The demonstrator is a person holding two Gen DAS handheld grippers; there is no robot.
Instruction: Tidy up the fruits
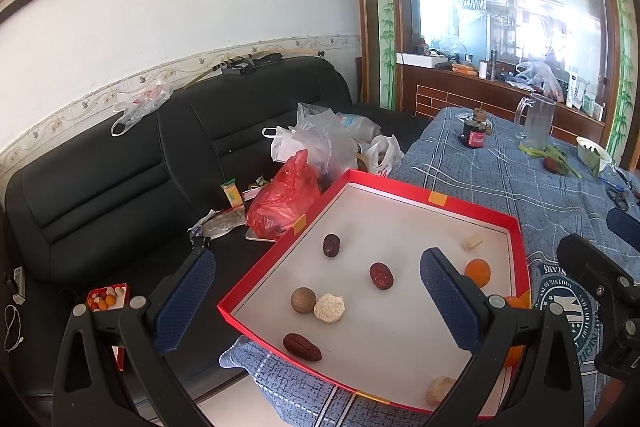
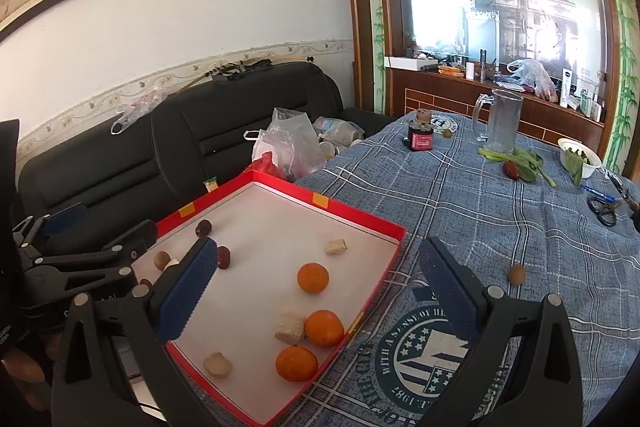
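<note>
A shallow red box with a white floor point(image 1: 472, 213) point(image 2: 360, 213) sits at the table's left end. In it lie three oranges point(image 2: 313, 277), dark red dates point(image 1: 380, 275), a brown round fruit point(image 1: 303, 300), a pale rough ball point(image 1: 329, 307) and pale chunks point(image 2: 289, 325). A small brown fruit point(image 2: 516, 273) lies on the blue checked cloth point(image 2: 500, 211) outside the box. My left gripper point(image 1: 316, 301) is open and empty above the box's left part. My right gripper point(image 2: 316, 301) is open and empty over the box's right rim.
A black sofa point(image 1: 120, 167) left of the table holds plastic bags point(image 1: 280, 203) and a small red snack box point(image 1: 108, 299). At the table's far end stand a glass pitcher point(image 2: 500, 123), a dark jar point(image 2: 420, 137), greens point(image 2: 520, 159), a white bowl point(image 2: 578, 157) and scissors point(image 2: 604, 207).
</note>
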